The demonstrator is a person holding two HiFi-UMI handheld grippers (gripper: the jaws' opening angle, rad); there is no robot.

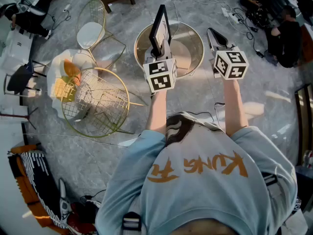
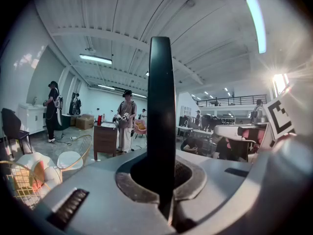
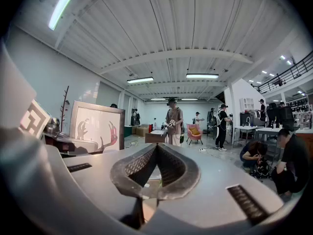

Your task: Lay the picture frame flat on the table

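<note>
Dark-edged rectangular picture frame [image 1: 160, 28] obs. held upright in left gripper [image 1: 161, 47], gripped at its lower edge, w/ jaws closed tight on it. In left gripper view the frame [image 2: 162, 106] is presented edge-on as a tall dark bar rising from between the jaws, roughly vertical. In head view the frame is seen over the round glass-topped table w/ gold rim [image 1: 191, 44]; contact betw. frame and tabletop cannot be determined, and the frame is not lying flat. In right gripper view the frame's front [image 3: 96, 127] is seen at left: grey border and a pale print w/ grey and pink figures, standing above the left gripper's body. Right gripper [image 1: 213, 35] is held just beside the left one, at the table's right rim; in its own view its jaws [image 3: 156, 148] are brought together at the tips w/ nothing between them, i.e. closed and empty. Both forearms are extended fwd from a person in a light blue top. To the left of the table, a gold wire chair [image 1: 95, 102] is noted beside a white seat carrying orange and yellow cushions [image 1: 66, 77]; a second gold-framed chair w/ white seat pad [image 1: 90, 33] stands further back. Several persons are visible in bkgd of both gripper views, one beside a dark wooden cabinet [image 2: 105, 140].
</note>
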